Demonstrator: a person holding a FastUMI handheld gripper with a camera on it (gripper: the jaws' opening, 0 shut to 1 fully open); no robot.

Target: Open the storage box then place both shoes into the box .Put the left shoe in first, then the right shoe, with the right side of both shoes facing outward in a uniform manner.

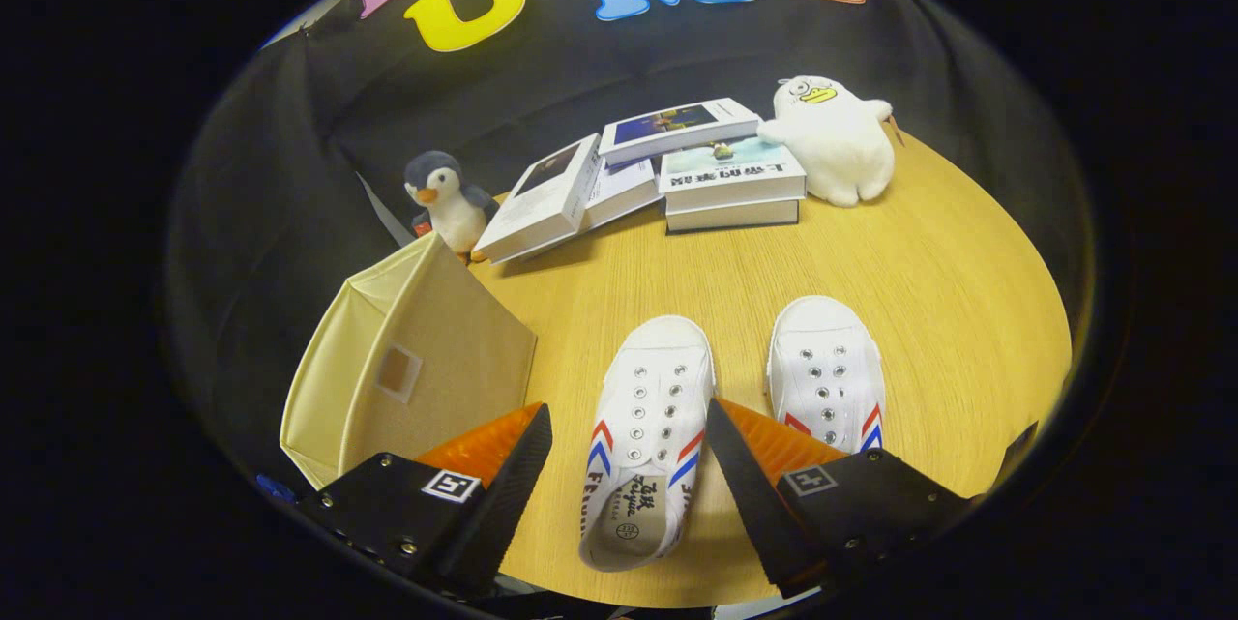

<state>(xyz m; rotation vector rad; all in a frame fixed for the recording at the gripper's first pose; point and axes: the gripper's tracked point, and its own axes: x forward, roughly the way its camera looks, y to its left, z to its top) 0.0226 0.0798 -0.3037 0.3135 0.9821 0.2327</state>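
Observation:
Two white canvas shoes with red and blue stripes stand side by side on the wooden table, toes pointing away from me. The left shoe [641, 436] lies between my fingers, heel end near me. The right shoe [827, 373] sits just beyond the right finger [764, 465]. My gripper [627, 451] is open, its fingers standing on either side of the left shoe with gaps to it. A cream fabric storage box [406, 373] stands beyond the left finger [493, 475], to the left of the shoes; whether its lid is up I cannot tell.
Beyond the shoes lie several white books [667, 170] in a loose stack. A small penguin plush [445, 199] stands behind the box, and a white duck plush [837, 146] sits to the right of the books. The round table [957, 310] ends close on the right.

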